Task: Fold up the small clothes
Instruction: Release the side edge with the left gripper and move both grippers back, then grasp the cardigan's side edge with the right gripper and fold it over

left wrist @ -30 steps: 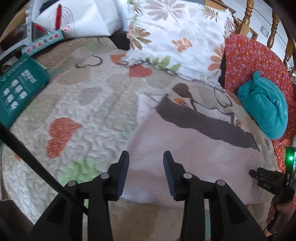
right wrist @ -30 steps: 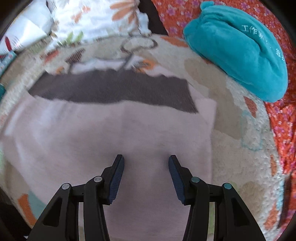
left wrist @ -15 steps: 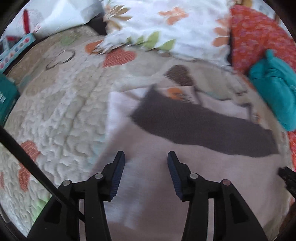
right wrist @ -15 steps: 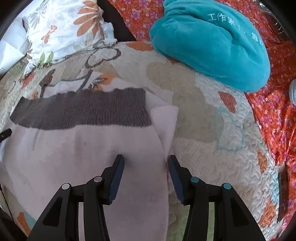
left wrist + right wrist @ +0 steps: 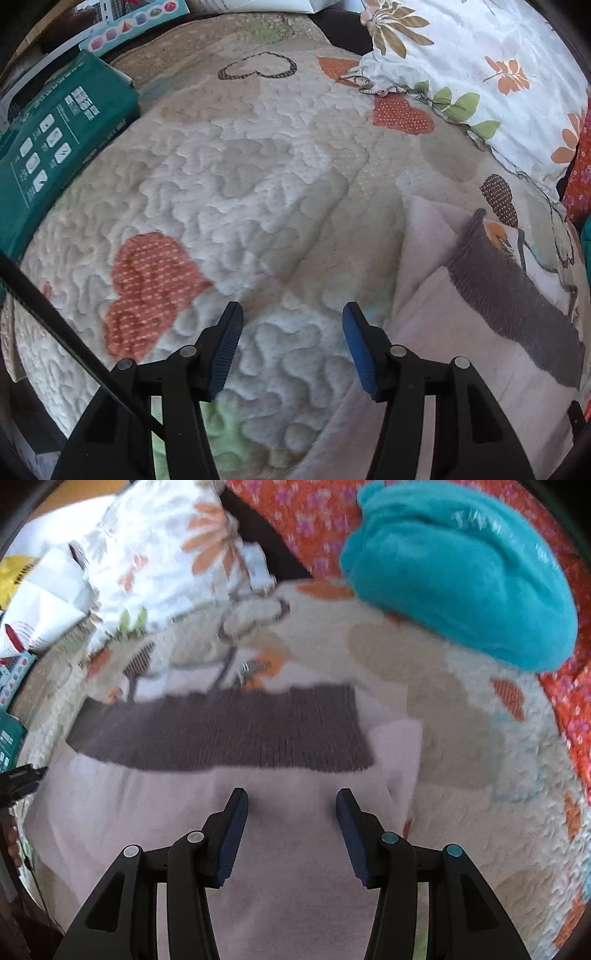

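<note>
1. The quilted bedspread (image 5: 258, 192) lies under everything and serves as the folding surface. It fills the whole space ahead of the left fingers, soft and lumpy, so I judge anything laid on it will wrinkle easily.

2. The pale pink garment (image 5: 288, 893) with its grey ribbed band (image 5: 221, 731) is spread flat on the quilt, presumably so it can be folded. It lies right under and ahead of the right fingers, the band straight ahead of the tips. In the left wrist view the same garment (image 5: 461, 350) sits off to the right of the fingers, its edge just beside the right-hand pad.

3. The teal plush bundle (image 5: 461, 576) and the floral pillow (image 5: 480, 55) lie well beyond the fingertips, out of the folding area.

4. The green box (image 5: 55, 147) rests far to the left of the left fingers, at the bed's edge.

5. The right gripper (image 5: 291, 812) hangs over the pink cloth with its fingers spread and nothing pinched between them.

6. The left gripper (image 5: 291, 325) is over bare quilt beside the garment's edge. Its jaws are opening, with nothing between them; probably this readies it to take that edge.
</note>
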Available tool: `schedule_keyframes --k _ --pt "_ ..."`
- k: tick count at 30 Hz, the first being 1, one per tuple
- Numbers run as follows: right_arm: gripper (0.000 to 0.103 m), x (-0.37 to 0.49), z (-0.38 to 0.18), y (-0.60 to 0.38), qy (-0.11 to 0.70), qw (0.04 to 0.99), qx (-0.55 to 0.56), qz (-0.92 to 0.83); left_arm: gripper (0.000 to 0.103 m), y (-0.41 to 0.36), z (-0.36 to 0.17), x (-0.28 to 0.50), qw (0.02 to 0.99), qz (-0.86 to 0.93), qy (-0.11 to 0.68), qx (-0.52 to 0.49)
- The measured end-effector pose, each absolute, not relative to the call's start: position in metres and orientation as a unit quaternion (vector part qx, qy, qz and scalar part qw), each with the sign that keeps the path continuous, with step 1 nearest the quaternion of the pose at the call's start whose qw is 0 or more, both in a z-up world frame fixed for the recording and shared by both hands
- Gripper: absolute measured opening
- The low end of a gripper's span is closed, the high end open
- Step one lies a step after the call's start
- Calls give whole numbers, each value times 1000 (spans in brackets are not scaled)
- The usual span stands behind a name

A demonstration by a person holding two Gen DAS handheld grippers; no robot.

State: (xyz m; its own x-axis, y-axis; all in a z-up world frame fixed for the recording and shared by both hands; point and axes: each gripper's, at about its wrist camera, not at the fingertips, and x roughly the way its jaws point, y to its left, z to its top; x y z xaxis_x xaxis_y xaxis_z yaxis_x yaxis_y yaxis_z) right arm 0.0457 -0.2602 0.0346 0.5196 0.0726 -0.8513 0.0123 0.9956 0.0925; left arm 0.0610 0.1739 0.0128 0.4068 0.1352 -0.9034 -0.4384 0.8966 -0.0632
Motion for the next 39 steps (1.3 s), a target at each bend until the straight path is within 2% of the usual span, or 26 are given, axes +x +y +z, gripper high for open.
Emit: schedule_keyframes --k 8,13,22,29,32,35,37,38,39 --pt "54 33 54 -247 442 897 15 -5 56 203 35 30 839 175 489 -161" --pt "54 -1 69 -186 413 908 -37 54 58 239 46 17 835 187 473 -209" --pt "54 12 51 -16 468 857 -40 213 60 288 63 -12 829 207 430 -291" --pt "54 58 20 73 512 835 -39 197 62 316 68 -29 821 217 406 -337" --pt "56 60 9 93 517 836 -72 170 62 318 66 -29 818 206 407 -349" --pt "56 53 0 117 500 837 -169 143 62 315 63 -26 816 195 413 -354" --pt "44 49 -1 123 491 839 -194 132 62 313 62 -26 816 192 417 -353" --pt "26 47 -1 124 490 839 -202 123 62 312 62 -26 816 192 417 -352" --pt "14 45 -1 124 485 839 -217 112 62 311 62 -26 816 193 417 -351"
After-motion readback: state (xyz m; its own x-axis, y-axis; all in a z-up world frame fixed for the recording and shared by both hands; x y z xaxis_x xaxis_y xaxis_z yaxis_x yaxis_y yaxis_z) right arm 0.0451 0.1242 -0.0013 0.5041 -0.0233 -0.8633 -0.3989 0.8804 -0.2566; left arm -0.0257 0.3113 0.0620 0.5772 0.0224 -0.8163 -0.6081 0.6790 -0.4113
